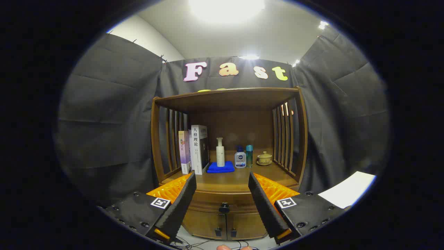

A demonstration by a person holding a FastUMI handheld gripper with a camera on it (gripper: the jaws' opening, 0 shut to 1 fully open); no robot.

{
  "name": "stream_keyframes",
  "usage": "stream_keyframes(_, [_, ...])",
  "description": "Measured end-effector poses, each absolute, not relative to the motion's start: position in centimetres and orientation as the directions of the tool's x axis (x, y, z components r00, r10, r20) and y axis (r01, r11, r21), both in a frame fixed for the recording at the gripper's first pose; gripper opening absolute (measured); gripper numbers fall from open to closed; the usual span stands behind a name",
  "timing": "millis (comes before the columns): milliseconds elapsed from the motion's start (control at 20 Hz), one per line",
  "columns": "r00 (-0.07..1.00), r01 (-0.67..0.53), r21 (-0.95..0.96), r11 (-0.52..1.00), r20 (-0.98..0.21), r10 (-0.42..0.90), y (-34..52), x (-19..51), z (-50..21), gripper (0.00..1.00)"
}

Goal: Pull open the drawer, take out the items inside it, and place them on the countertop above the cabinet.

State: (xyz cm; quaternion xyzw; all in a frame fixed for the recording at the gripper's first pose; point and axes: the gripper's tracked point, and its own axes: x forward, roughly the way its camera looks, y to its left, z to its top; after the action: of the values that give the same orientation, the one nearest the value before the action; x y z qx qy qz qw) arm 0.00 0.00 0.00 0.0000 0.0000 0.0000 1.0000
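Observation:
A brown wooden cabinet point(229, 139) stands ahead of me against the booth's cloth wall. Its drawer point(223, 201) lies closed under the countertop point(239, 177), with a dark round knob point(224, 207) at its middle. My gripper point(222, 192) is open, with nothing between its fingers. The left finger point(180, 205) and the right finger point(265, 205) frame the knob, which lies beyond them. What is inside the drawer is hidden.
On the countertop stand two books point(194, 149), a white pump bottle point(220, 152) on a blue cloth point(221, 167), two small bottles point(242, 157) and a lidded pot point(264, 158). Two small doors point(225, 225) sit below the drawer. Cables lie on the floor.

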Motion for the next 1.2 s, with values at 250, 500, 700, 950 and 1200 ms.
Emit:
stream_keyframes(250, [0.999,0.028,-0.041,0.999,0.023,-0.027,-0.6,0.1,-0.2,0.95])
stream_keyframes(500, [0.999,-0.012,-0.006,1.000,-0.034,0.012,0.2,1.0,-2.9,0.96])
stream_keyframes(700, [0.999,-0.024,0.016,1.000,-0.046,0.025,0.4,1.9,-4.2,0.96])
stream_keyframes(950, [0.995,-0.046,0.029,0.999,-0.088,0.049,1.3,3.7,-6.6,0.95])
stream_keyframes(1200, [0.993,-0.043,0.035,0.998,-0.107,0.047,1.4,4.2,-7.5,0.96])
